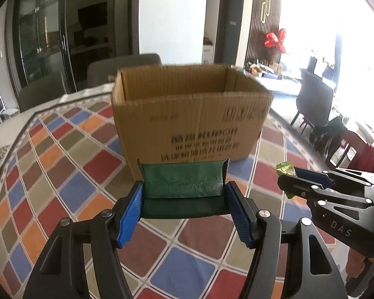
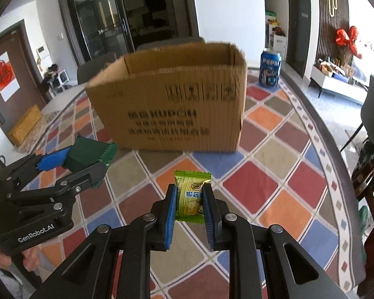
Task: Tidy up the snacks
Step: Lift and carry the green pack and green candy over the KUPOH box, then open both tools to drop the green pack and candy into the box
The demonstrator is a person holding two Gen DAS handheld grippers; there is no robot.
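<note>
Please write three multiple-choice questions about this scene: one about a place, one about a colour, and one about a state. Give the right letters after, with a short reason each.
1. Where does the blue can stand?
A. inside the box
B. on the tablecloth, beside the cardboard box
C. on the floor

2. What colour is the packet in the left gripper?
A. dark green
B. red
C. white

3. What is the state of the right gripper?
A. open and empty
B. out of view
C. shut on the yellow-green snack

Answers: 1 B, it stands by the box's right corner. 2 A, the wrapper between the blue pads is dark green. 3 C, both pads press the wrapper.
</note>
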